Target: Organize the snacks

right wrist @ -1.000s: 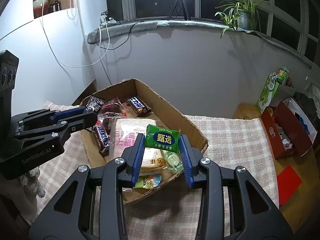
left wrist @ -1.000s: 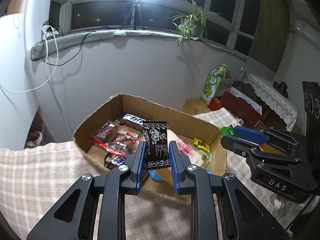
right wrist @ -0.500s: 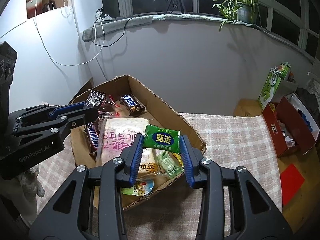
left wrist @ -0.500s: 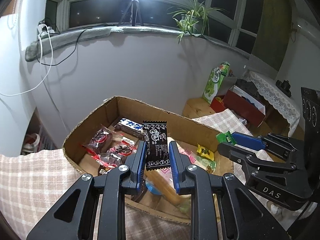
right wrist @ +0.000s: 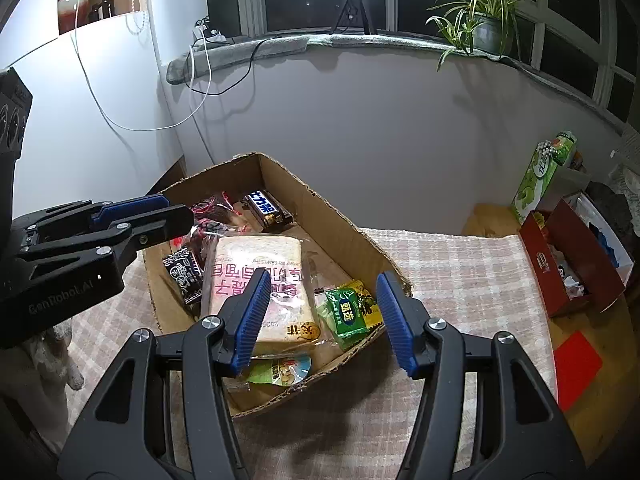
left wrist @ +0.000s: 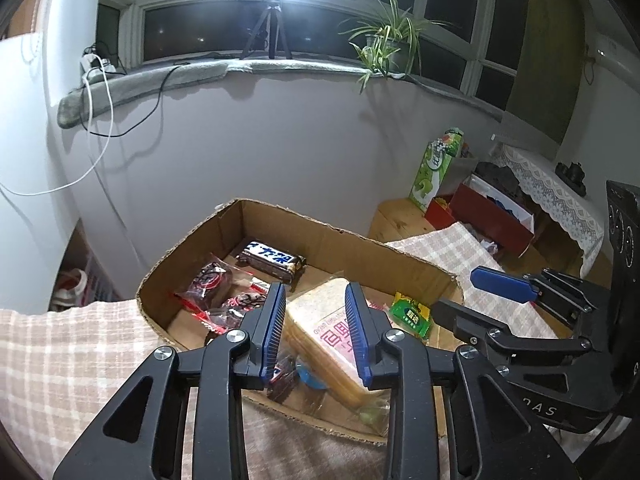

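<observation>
In the left wrist view, I am holding my left gripper (left wrist: 316, 330) over the near edge of the cardboard box (left wrist: 340, 244) with its jaws spread apart and gripping nothing, while the bread packet (left wrist: 326, 338) is lying in the box directly below them and the black packet (left wrist: 282, 378) is lying beside it. In the right wrist view, I am holding my right gripper (right wrist: 320, 316) with its jaws wide and empty, and the green packet (right wrist: 347, 314) is resting in the box's near corner, touching the bread packet (right wrist: 260, 276).
</observation>
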{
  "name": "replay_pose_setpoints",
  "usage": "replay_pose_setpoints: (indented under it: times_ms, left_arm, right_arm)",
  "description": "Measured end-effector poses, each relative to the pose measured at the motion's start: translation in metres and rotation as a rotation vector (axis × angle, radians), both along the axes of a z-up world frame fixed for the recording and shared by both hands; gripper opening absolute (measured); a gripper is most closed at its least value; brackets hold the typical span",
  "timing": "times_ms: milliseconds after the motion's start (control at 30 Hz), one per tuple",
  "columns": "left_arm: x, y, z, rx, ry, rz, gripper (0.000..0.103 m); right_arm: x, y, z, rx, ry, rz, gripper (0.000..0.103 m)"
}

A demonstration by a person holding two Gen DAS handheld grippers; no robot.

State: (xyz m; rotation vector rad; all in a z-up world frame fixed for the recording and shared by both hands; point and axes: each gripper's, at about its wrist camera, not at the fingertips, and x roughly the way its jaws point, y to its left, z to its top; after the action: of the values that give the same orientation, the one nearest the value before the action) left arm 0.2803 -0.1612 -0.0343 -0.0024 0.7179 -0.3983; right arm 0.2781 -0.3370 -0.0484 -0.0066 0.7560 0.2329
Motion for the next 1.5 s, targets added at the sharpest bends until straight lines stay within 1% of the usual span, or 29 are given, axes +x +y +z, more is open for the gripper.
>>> replay_pose_setpoints:
  times_ms: [167,200,233,267,300,333,567,633,667,733,833,867,933,967,1067,1100,1133,1500]
  left_arm:
    - [-0.002,0.001,0.003,-0.001,-0.005,0.001,0.029]
    - [-0.003,0.001,0.003,-0.002,-0.006,0.002,0.029]
    - [-0.004,0.001,0.004,-0.003,-0.008,0.002,0.031]
    - [-0.005,0.001,0.004,-0.002,-0.01,0.001,0.032]
    - [-0.006,0.001,0.005,-0.001,-0.013,0.002,0.039]
    - [-0.007,0.002,0.006,-0.002,-0.017,0.003,0.044]
    - [-0.018,0.005,0.01,-0.011,-0.029,0.006,0.044]
    - [-0.021,0.008,0.011,-0.014,-0.033,0.01,0.044]
    - [-0.024,0.008,0.012,-0.015,-0.037,0.012,0.045]
    - [-0.03,0.011,0.015,-0.022,-0.045,0.014,0.05]
    - [-0.041,0.015,0.017,-0.03,-0.058,0.02,0.053]
    - [-0.044,0.016,0.018,-0.035,-0.058,0.021,0.055]
    - [-0.049,0.018,0.018,-0.04,-0.058,0.026,0.061]
    - [-0.052,0.02,0.018,-0.041,-0.059,0.03,0.062]
    - [-0.061,0.022,0.018,-0.035,-0.063,0.038,0.065]
    - [-0.063,0.022,0.018,-0.032,-0.065,0.04,0.069]
    - [-0.067,0.023,0.018,-0.029,-0.068,0.044,0.07]
    - [-0.087,0.031,0.019,-0.005,-0.078,0.096,0.071]
  right_arm:
    - [-0.005,-0.002,0.003,0.006,-0.007,-0.008,0.058]
    - [-0.006,-0.003,0.004,0.007,-0.008,-0.009,0.06]
    - [-0.007,-0.003,0.005,0.008,-0.01,-0.01,0.063]
    - [-0.009,-0.004,0.006,0.008,-0.016,-0.014,0.067]
    - [-0.011,-0.004,0.007,0.008,-0.019,-0.016,0.068]
    - [-0.013,-0.004,0.008,0.008,-0.023,-0.017,0.068]
    - [-0.029,-0.008,0.016,0.018,-0.042,-0.031,0.069]
    - [-0.035,-0.009,0.019,0.022,-0.05,-0.036,0.071]
    - [-0.038,-0.009,0.02,0.022,-0.055,-0.038,0.075]
    - [-0.046,-0.01,0.023,0.021,-0.07,-0.045,0.077]
    - [-0.055,-0.012,0.025,0.026,-0.082,-0.057,0.08]
    - [-0.058,-0.013,0.026,0.029,-0.083,-0.059,0.083]
    - [-0.064,-0.014,0.026,0.03,-0.087,-0.067,0.087]
    - [-0.066,-0.015,0.027,0.028,-0.09,-0.071,0.088]
    - [-0.073,-0.016,0.027,0.026,-0.093,-0.078,0.088]
    - [-0.075,-0.016,0.027,0.026,-0.092,-0.08,0.088]
    - [-0.076,-0.016,0.027,0.025,-0.091,-0.08,0.088]
    - [-0.09,-0.017,0.031,0.019,-0.097,-0.09,0.089]
